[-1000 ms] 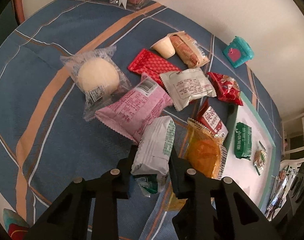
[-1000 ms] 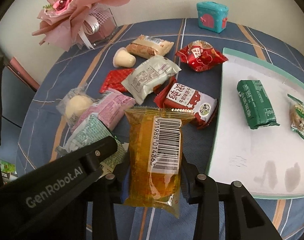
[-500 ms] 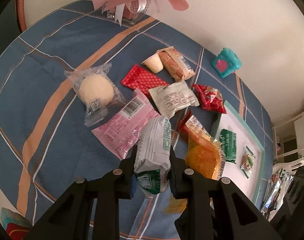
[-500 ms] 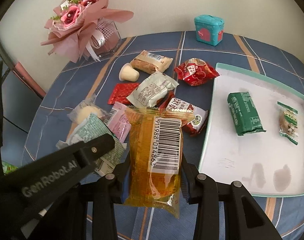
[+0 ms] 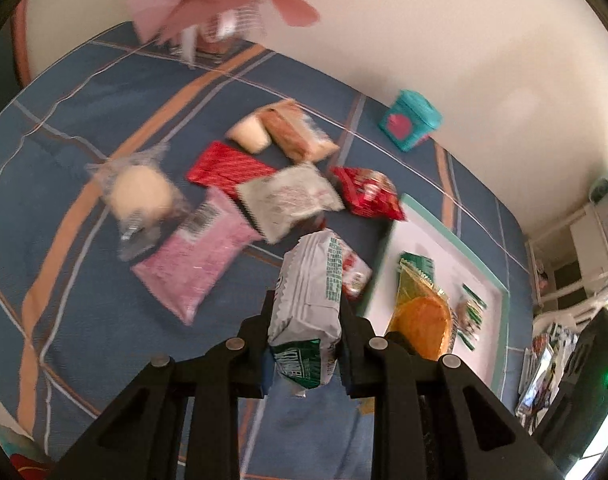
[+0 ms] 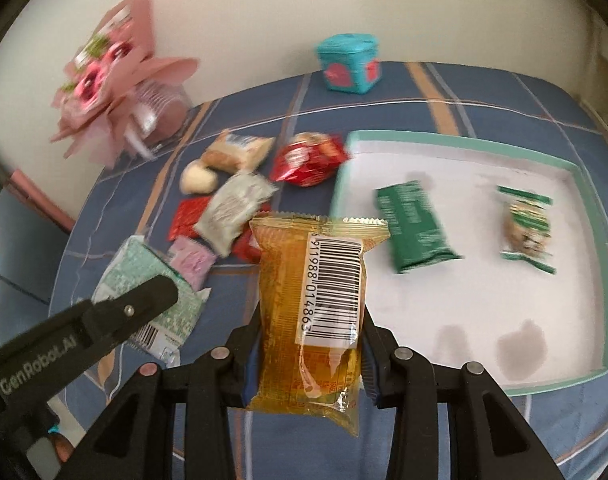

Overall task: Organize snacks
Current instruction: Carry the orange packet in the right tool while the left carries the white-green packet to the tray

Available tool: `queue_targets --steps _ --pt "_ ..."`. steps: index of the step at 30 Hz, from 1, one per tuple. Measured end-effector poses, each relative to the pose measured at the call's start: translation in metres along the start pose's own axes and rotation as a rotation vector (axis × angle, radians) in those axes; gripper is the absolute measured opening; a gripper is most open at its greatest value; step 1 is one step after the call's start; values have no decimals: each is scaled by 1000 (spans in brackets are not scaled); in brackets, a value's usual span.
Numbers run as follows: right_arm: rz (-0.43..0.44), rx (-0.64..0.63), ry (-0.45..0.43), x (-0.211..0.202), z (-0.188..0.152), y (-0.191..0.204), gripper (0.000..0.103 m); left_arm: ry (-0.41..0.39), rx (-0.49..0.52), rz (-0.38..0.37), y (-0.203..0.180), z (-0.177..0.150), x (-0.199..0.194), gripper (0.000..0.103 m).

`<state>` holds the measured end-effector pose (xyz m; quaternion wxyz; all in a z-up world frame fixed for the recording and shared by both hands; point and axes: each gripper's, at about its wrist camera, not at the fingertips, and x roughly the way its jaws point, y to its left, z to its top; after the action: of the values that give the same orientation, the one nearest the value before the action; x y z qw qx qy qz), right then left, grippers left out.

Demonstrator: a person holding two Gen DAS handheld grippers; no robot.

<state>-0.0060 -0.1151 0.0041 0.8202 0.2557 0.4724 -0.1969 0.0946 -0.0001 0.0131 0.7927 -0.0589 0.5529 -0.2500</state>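
My left gripper [image 5: 304,312] is shut on a white and green snack packet [image 5: 310,280] and holds it above the blue tablecloth. My right gripper [image 6: 310,332] is shut on an orange snack packet [image 6: 316,292] with a barcode, held above the cloth beside the white tray [image 6: 464,312]; the orange packet also shows in the left wrist view [image 5: 422,320]. The tray holds a green bar [image 6: 414,224] and a small green-ended sweet [image 6: 526,228]. Several loose snacks lie on the cloth, among them a pink packet [image 5: 196,256], a red packet [image 5: 368,192] and a round bun [image 5: 140,192].
A pink bouquet [image 6: 112,76] stands at the back left of the table. A teal box [image 6: 348,62] sits by the wall behind the tray. The left gripper's arm [image 6: 76,336] shows at the lower left of the right wrist view.
Both grippers have risen and moved right toward the tray, each still holding its packet. The loose snacks on the cloth have not moved.
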Motion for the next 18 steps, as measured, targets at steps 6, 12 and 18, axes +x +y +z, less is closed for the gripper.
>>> queue_targets --steps 6,12,18 --pt "-65 108 -17 -13 4 -55 42 19 114 -35 -44 -14 13 26" --pt "-134 223 -31 -23 6 -114 42 39 254 -64 -89 -34 27 26" --pt "-241 286 -40 -33 4 -159 42 70 370 -115 -123 -56 38 26"
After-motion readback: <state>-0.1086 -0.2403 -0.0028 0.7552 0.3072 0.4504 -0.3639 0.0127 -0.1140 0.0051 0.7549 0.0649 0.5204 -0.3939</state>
